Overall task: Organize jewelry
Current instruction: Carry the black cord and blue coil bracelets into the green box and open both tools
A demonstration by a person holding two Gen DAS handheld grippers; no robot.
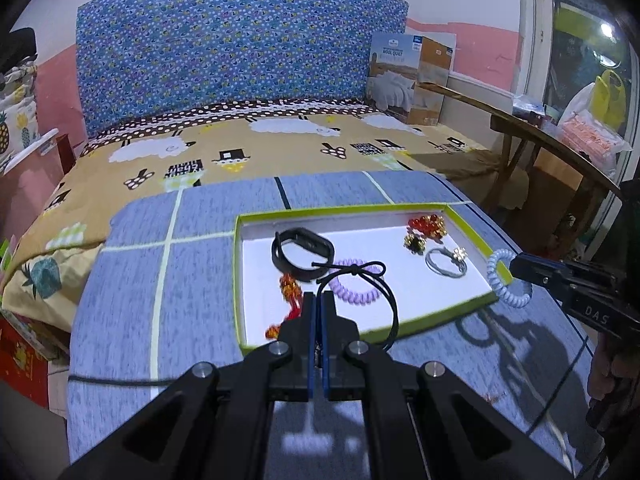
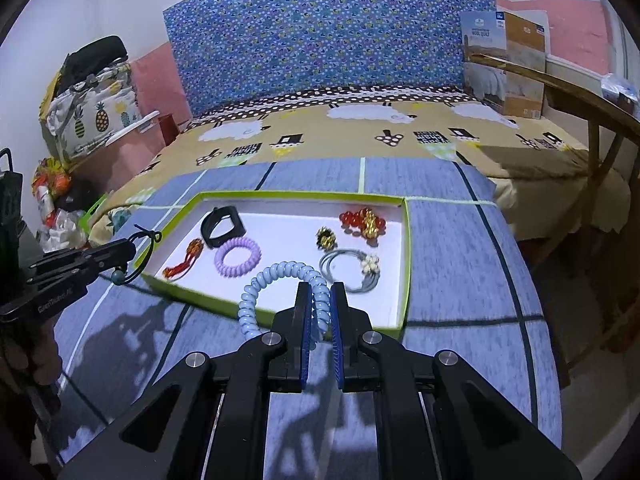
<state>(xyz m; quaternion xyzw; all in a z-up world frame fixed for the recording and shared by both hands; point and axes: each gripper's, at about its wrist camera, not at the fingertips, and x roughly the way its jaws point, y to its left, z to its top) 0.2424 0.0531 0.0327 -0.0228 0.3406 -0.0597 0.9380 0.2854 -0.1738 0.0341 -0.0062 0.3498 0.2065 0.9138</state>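
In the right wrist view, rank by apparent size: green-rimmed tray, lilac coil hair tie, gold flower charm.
1. Green-rimmed tray.
2. Lilac coil hair tie.
3. Gold flower charm.
All lie at a similar depth, so nearness hardly affects the order.

- I read the tray (image 2: 405, 240) as thin card: matt white inside, green rim.
- The blue spiral band (image 2: 276, 276) I hold looks like smooth, glossy plastic coil; the lilac spiral band (image 2: 237, 258) has the same finish.
- The black cord (image 1: 394, 300) appears matt and thin.
- The black wristband (image 1: 302, 254) looks like matt rubbery plastic.
- The red beads (image 2: 352, 218) are glossy and translucent.
- The blue checked cover (image 2: 460, 260) is matt woven cloth.
- My gripper bodies are matt black plastic with bright metal pins.
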